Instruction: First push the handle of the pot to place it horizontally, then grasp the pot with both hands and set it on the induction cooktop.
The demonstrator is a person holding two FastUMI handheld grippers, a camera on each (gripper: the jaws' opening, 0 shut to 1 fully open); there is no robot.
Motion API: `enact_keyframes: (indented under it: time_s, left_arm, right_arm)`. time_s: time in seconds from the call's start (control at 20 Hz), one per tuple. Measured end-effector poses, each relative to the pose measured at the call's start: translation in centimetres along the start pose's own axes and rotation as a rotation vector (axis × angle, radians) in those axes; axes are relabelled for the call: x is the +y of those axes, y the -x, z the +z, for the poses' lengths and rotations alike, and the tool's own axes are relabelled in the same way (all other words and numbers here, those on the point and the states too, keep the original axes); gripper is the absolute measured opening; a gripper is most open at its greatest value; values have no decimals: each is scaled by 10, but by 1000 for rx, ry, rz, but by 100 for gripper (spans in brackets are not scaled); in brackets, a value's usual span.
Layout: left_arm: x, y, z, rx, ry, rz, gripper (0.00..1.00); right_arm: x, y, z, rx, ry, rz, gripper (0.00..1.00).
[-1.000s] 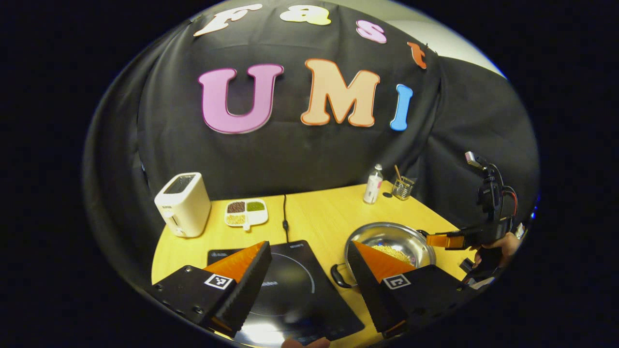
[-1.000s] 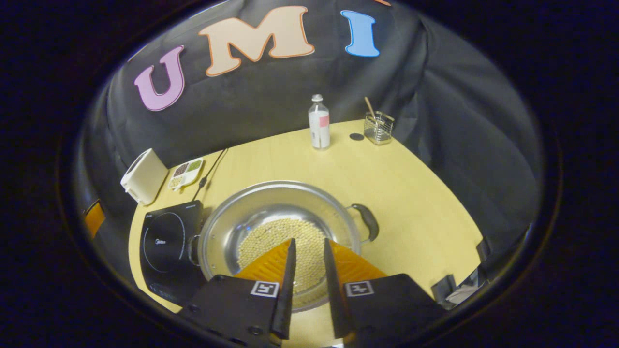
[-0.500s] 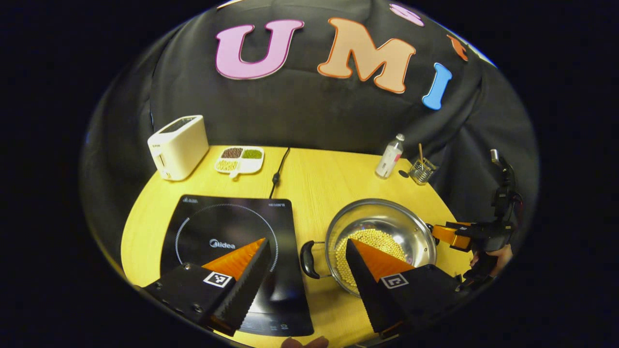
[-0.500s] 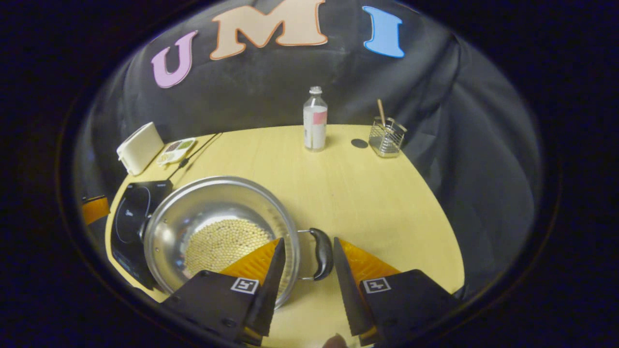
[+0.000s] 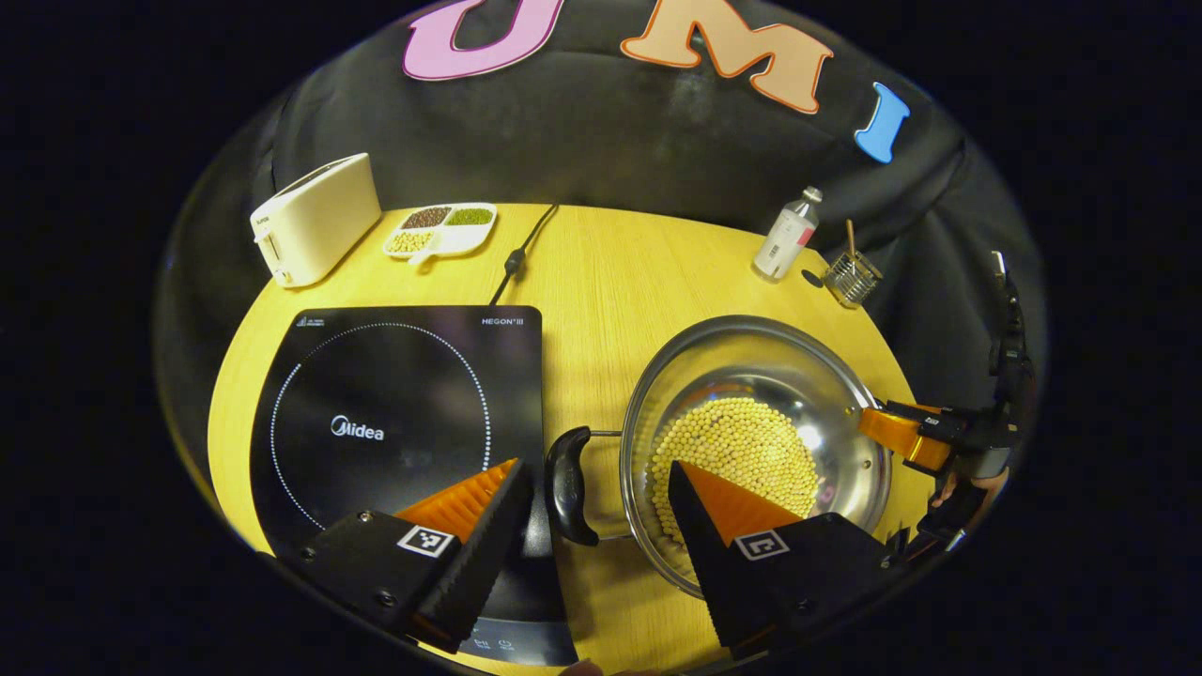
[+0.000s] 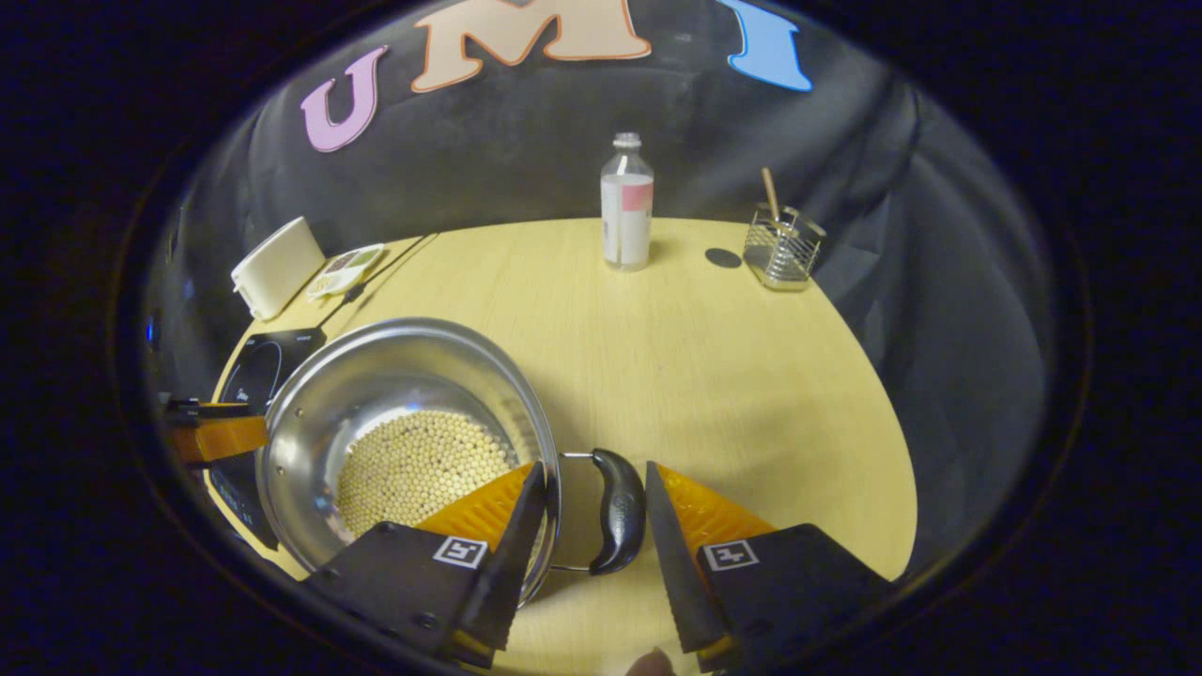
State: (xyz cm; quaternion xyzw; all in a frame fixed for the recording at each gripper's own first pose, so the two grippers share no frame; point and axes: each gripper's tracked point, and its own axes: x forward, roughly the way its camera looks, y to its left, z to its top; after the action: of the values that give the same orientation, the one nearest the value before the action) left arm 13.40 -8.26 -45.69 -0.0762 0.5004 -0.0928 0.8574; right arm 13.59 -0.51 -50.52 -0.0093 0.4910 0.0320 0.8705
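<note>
Two grippers, both mine, flank a steel pot (image 5: 751, 376) on a yellow table (image 5: 601, 272). My left gripper (image 5: 596, 479) is spread wide, with the pot's near black handle (image 5: 568, 483) lying in the gap between its fingers, neither of them pressing on it. One finger hangs over the corner of the cooktop (image 5: 394, 413), the other over the pot's rim and the pale beans (image 5: 737, 451) heaped inside. The cooktop sits just left of the pot; the handle reaches its edge.

In the right gripper view, my right gripper (image 6: 590, 498) is likewise spread, the pot's other handle (image 6: 615, 512) between its fingers with daylight on each side. The pot (image 6: 404, 404) lies left of that handle, beans (image 6: 413, 465) covering its floor, and my left gripper (image 6: 211, 434) shows at the pot's far side, over the cooktop (image 6: 258, 361).

Farther back in the left gripper view stand a white toaster (image 5: 315, 216), a divided dish (image 5: 441, 230) of grains, and a black cord (image 5: 521, 249) running from the cooktop to the wall. Toward the far right stand a clear bottle (image 5: 787, 246) and a wire holder (image 5: 853, 277). My right gripper (image 5: 906, 434) appears at the pot's right rim.
</note>
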Motion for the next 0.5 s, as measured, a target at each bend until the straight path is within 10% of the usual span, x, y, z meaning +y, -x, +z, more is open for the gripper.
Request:
enact_keyframes:
  time_s: [0.5]
  left_arm:
    - [1,-29,-6,64,-202,87,78]
  right_arm:
    - [-1,-20,-17,85,-52,60,67]
